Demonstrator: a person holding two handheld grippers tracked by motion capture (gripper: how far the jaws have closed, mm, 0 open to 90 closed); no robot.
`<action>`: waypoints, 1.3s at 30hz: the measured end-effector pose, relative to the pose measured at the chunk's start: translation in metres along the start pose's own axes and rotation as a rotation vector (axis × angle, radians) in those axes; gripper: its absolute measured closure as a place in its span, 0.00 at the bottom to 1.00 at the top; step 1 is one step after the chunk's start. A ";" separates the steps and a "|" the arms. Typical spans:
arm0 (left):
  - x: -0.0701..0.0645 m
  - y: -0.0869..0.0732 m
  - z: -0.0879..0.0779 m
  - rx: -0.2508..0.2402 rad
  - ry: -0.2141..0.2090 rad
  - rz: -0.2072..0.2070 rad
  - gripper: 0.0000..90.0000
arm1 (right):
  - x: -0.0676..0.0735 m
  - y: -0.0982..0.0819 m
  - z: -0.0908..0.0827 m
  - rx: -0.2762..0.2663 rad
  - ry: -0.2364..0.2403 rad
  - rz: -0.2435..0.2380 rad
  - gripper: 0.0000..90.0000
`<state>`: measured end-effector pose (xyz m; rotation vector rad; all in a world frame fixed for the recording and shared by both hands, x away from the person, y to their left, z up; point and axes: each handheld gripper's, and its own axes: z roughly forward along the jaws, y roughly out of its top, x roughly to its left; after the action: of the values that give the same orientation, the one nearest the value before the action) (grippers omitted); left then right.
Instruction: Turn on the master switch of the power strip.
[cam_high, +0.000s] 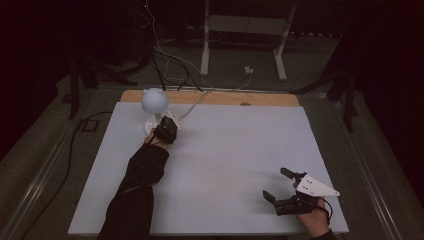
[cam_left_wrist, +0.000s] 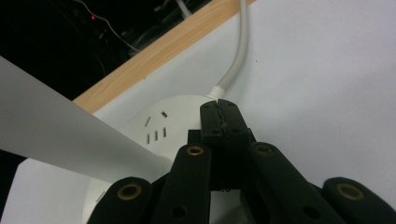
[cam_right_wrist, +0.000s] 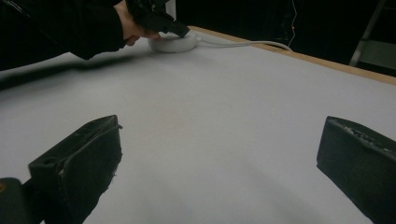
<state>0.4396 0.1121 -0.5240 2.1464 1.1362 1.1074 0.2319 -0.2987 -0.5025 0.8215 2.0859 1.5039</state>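
We see left gripper (cam_high: 166, 131) at surface's far-left corner, jaws closed together over round white socket base (cam_left_wrist: 154, 123) of white globe lamp (cam_high: 154, 100). Right gripper (cam_high: 280, 185) near-right, jaws wide. White surface (cam_high: 230, 150), dark room.

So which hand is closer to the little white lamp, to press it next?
The left. Its tongs are shut and sit right at the lamp's round base, near its white cord. The right tongs are open, far away at the table's near corner.
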 end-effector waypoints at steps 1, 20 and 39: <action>0.000 0.001 0.000 0.007 -0.003 -0.004 1.00 | 0.000 0.000 0.000 0.000 0.001 -0.001 0.00; 0.009 0.010 0.002 0.070 -0.069 0.008 1.00 | 0.000 0.000 0.000 -0.001 0.002 -0.001 0.00; 0.004 0.017 -0.010 -0.004 -0.032 0.033 1.00 | -0.001 0.001 -0.001 -0.010 -0.008 0.003 0.00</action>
<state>0.4408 0.1066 -0.5045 2.1794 1.0866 1.0848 0.2322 -0.3006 -0.5015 0.8260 2.0704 1.5095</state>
